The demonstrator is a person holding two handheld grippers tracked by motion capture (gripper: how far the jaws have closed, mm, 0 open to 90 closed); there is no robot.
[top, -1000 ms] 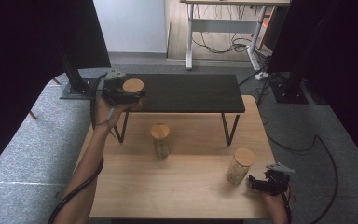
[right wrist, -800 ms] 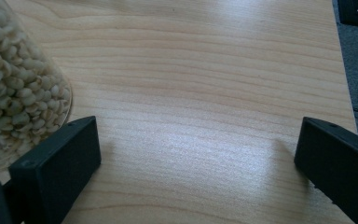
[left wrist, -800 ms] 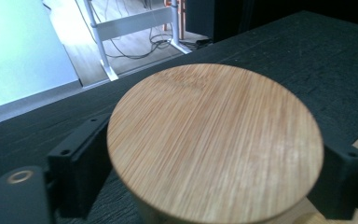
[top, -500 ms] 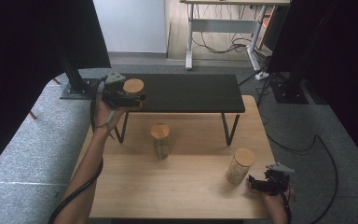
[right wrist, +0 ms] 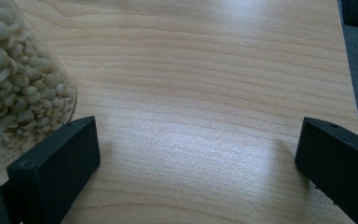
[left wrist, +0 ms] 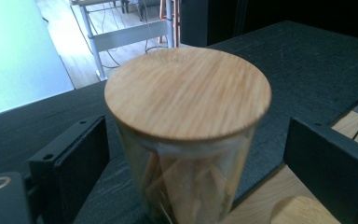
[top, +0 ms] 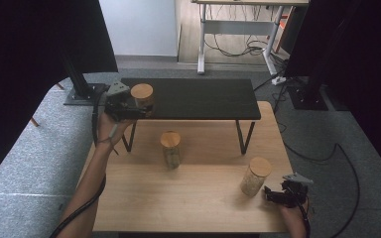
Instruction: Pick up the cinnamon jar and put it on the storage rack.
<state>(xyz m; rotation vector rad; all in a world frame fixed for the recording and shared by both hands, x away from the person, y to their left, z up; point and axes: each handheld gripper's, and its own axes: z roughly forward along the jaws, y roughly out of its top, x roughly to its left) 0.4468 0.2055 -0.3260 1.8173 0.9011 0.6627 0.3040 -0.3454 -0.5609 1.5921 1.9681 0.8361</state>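
Left gripper [top: 138, 110] jaws just opened, clear of the jar [left wrist: 189, 135] between them on the black shelf [top: 198, 96]. Right gripper [top: 278, 195] jaws open, probably resting on the table [top: 198, 198].

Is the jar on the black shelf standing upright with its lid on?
Yes. The jar stands upright on the black shelf, its wooden lid seated flat on top, between the spread jaws of the left hand-held gripper.
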